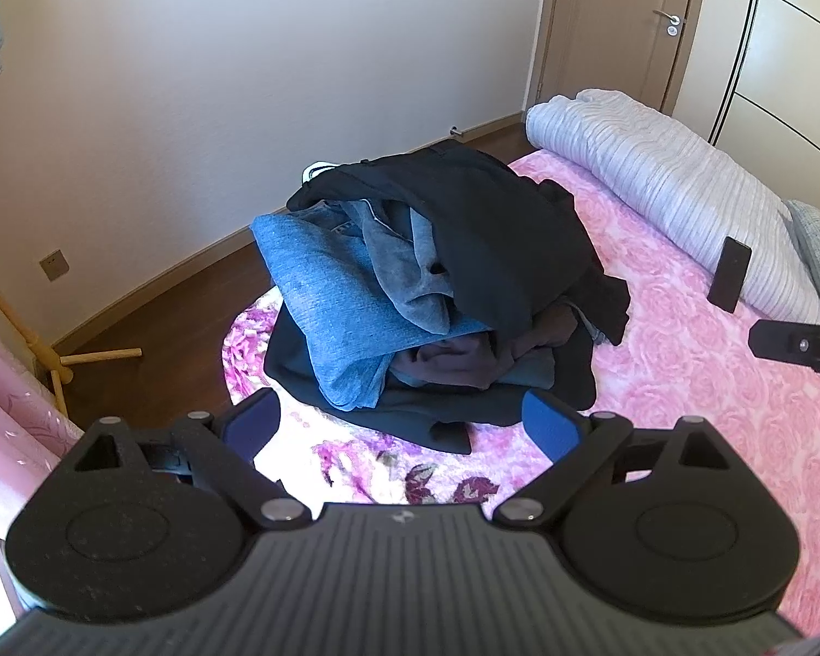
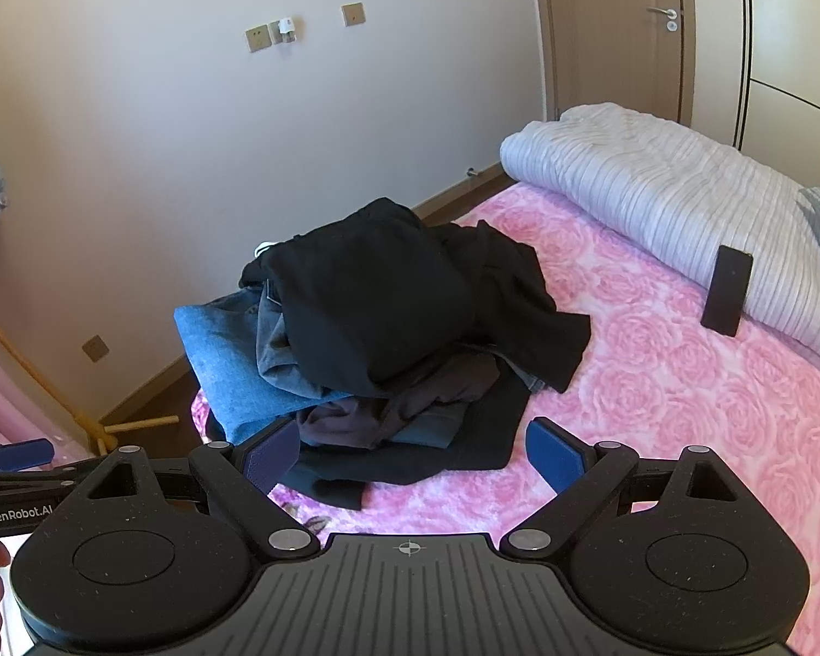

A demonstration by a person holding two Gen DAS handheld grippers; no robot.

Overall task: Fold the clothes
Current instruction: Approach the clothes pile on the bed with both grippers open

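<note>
Left gripper (image 1: 404, 421) and right gripper (image 2: 410, 451): spread wide, holding nothing, near a pile of clothes (image 1: 437, 284) heaped at the corner of the pink bed (image 1: 710, 382). Probably soft, limp, tangled; best pinched at the black top garment's (image 2: 372, 295) free edge.

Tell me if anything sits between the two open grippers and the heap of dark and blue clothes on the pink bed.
Nothing visible does. Left gripper and right gripper both hang open just short of the clothes heap, with only bare pink rose-patterned bedspread between.
</note>
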